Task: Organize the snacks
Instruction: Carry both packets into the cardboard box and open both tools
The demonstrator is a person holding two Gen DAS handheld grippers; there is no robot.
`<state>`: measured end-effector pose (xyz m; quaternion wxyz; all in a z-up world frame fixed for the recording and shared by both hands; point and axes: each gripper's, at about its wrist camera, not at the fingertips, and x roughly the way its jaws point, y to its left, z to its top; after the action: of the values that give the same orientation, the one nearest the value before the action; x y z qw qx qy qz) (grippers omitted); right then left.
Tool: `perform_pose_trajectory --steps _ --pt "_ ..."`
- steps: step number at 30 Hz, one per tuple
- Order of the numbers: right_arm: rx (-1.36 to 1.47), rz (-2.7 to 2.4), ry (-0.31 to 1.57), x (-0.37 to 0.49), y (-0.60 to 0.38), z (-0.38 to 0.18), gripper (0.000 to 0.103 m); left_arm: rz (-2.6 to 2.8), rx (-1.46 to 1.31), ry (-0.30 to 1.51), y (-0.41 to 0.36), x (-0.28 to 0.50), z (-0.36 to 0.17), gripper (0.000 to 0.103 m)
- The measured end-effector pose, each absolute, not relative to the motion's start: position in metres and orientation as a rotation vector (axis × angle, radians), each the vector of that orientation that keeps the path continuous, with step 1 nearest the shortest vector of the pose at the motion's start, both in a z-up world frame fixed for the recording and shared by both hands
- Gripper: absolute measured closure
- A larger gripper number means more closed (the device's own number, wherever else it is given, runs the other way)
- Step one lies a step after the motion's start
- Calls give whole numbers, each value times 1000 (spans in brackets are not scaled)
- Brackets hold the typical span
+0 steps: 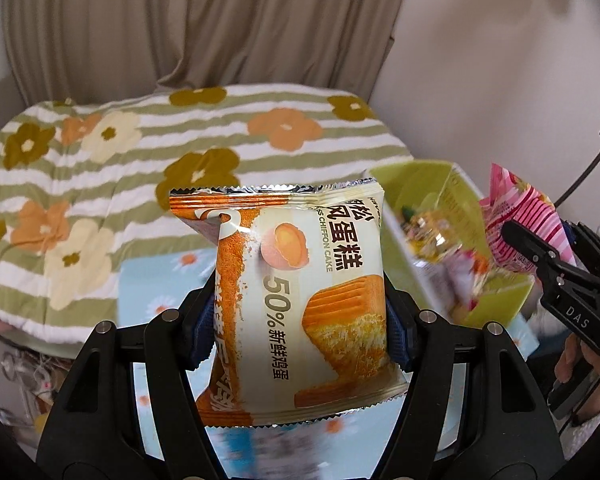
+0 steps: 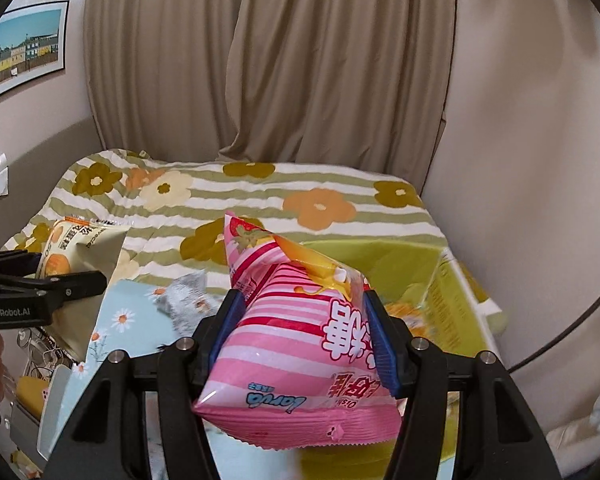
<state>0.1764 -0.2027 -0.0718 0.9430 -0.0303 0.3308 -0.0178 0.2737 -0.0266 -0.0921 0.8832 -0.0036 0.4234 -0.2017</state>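
1. Closest to us in the left wrist view is our left gripper [image 1: 300, 304], its blue pads [image 1: 202, 320] closed against both sides of the chiffon cake packet [image 1: 296, 300], an orange and cream pack that stands upright between the fingers, lifted above the light blue daisy-print cloth [image 1: 160, 280].
2. Right of the packet we see the green box [image 1: 420, 184] with wrapped snacks inside it; blur hides what they are.
3. At the right edge of that view our right gripper [image 1: 518, 246] pinches the pink striped snack bag [image 1: 520, 216], held over the box's right side.
4. Behind everything lies the striped bed cover [image 1: 220, 128] with flower shapes, and a beige curtain [image 1: 220, 20] hangs past it.
5. From the right wrist view, our right gripper is closed on the pink striped snack bag, squeezing it between the blue pads [image 2: 384, 344], with the bag's top corner pointing away from us.
6. The green box sits just beyond and to the right of the bag.
7. On the left we see our left gripper gripping the chiffon cake packet, well apart from the box, above the cloth's left part.
8. A framed picture [image 2: 24, 44] of coloured houses hangs on the left wall.
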Motion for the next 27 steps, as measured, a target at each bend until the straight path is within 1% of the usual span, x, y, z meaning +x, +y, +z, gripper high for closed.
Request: perform_pose_trajectory --steps 4,11,19,21,22,23,24,25,27 --pt "-50 -15 668 182 -253 -65 48 -424 -21 863 -81 275 -85 39" --pt "-32 17 697 199 -326 -67 48 -432 -42 890 -168 289 -94 39" --pt "42 45 750 222 -373 -87 48 -449 -19 993 -242 322 -128 39" --pt "54 38 761 226 -382 -92 48 -456 -5 1041 -256 333 -142 37" --pt "60 35 768 229 -386 -94 48 -458 -2 1060 -260 338 -147 33" --pt "68 32 774 231 -389 -98 48 -456 8 1075 -264 342 -153 23" --pt "77 28 781 233 -391 -100 48 -454 17 1079 -265 343 -156 15" --pt "87 29 788 235 -393 -102 48 -456 31 1083 -267 344 -159 0" --pt "104 40 799 236 -396 -105 48 -469 34 1090 -268 344 -162 0"
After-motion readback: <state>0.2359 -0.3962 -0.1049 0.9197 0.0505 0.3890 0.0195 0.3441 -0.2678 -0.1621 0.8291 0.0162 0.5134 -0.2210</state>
